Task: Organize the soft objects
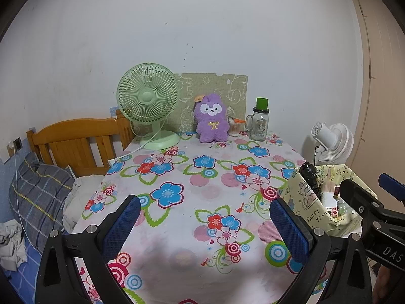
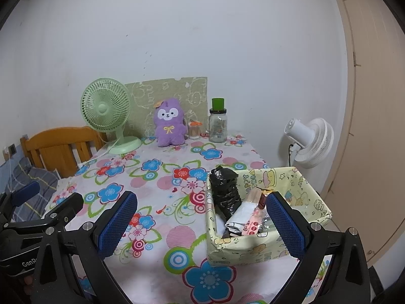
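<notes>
The purple plush toy (image 1: 212, 119) stands upright at the table's far edge, just right of the green fan (image 1: 148, 101), straight ahead of the left gripper (image 1: 205, 224). Both it and the right gripper (image 2: 202, 224) gape wide, holding nothing; the left looks better aligned.

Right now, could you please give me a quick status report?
Left hand-held gripper open, empty; right hand-held gripper open, empty. Purple plush toy upright at table's far edge, untouched. Path clear.
</notes>
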